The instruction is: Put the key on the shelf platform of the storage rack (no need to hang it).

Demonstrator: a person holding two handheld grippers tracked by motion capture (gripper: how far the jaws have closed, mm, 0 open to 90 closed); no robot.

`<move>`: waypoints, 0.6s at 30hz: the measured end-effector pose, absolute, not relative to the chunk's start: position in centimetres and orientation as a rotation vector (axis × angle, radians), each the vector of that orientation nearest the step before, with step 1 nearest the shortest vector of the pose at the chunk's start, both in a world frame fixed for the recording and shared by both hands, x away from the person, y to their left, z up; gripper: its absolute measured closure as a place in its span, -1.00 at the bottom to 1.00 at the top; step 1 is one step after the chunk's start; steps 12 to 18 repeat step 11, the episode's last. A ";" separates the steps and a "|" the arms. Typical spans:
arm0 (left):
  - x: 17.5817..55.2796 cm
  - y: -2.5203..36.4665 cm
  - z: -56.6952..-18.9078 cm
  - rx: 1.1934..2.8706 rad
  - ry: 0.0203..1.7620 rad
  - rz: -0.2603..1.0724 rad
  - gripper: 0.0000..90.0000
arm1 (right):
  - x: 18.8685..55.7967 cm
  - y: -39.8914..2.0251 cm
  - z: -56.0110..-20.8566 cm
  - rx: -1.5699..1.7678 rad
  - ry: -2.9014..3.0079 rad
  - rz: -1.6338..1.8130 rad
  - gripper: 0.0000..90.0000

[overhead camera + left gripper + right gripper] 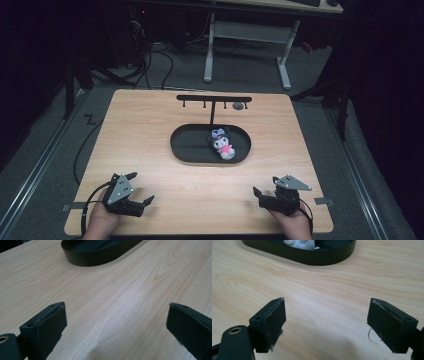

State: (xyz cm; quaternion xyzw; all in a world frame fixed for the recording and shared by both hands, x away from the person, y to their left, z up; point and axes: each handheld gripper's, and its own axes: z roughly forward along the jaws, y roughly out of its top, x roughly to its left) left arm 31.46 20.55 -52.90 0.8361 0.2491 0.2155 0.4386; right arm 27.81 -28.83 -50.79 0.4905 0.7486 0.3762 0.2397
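A small plush doll (222, 144), black, white and pink, lies in the right half of a black oval tray (190, 145) at the middle of the wooden table. Behind the tray stands a black T-shaped hook rack (213, 100). My left gripper (142, 187) rests open at the near left of the table, held in a hand. My right gripper (265, 184) rests open at the near right. In the left gripper view the gripper (117, 306) has bare wood between its jaws and the tray (95, 255) ahead. In the right gripper view the gripper (327, 300) faces the tray (312, 257) and the doll's white fluff (299, 243).
A small grey round piece (238, 106) hangs near the rack's right end. Beyond the table's far edge are a white desk frame (247, 45) and cables (150, 60) on the floor. Bare wood (200, 190) lies between the grippers and the tray.
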 end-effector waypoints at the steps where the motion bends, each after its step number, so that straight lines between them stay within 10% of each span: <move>1: 31.5 20.4 -52.9 2.083 0.613 0.536 -0.92 | 27.5 -29.0 -50.8 1.321 2.032 1.039 -0.65; 18: 31.3 20.6 -52.8 2.075 0.618 0.532 -0.91 | 27.8 -29.7 -51.4 1.350 1.952 1.141 -0.65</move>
